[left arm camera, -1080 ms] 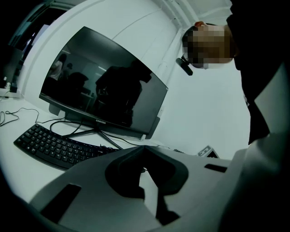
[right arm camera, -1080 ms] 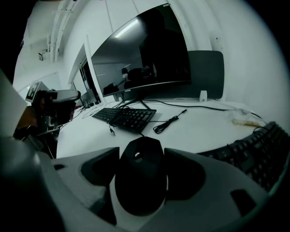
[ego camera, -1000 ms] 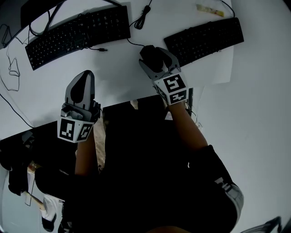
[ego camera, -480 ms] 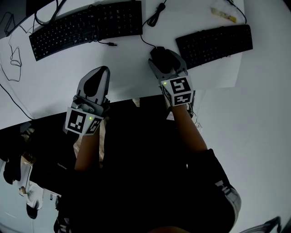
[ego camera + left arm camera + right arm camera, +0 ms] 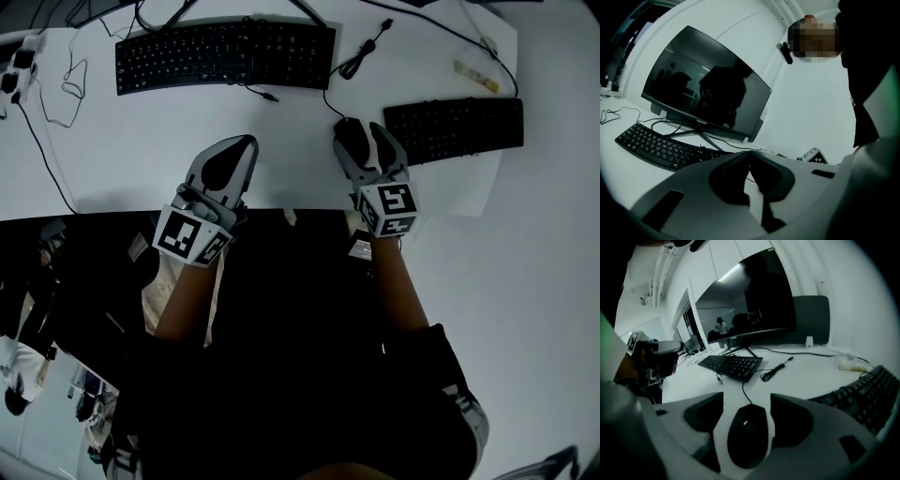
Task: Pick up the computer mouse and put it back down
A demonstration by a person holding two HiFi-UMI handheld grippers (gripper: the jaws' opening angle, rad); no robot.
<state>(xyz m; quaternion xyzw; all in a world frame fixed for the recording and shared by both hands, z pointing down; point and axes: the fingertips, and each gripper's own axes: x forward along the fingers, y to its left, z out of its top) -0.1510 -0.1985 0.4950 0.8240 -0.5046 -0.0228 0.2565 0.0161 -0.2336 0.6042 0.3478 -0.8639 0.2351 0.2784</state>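
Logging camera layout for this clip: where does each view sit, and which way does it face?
Head view: on the person's head, looking steeply down at the white desk; both forearms, the left gripper and the right gripper show.
Left gripper view: rides the left gripper, looking along its shut jaws toward the curved black monitor.
Right gripper view: rides the right gripper, looking along its open jaws flanking the black corded computer mouse.
Shared: all three show the long black keyboard.
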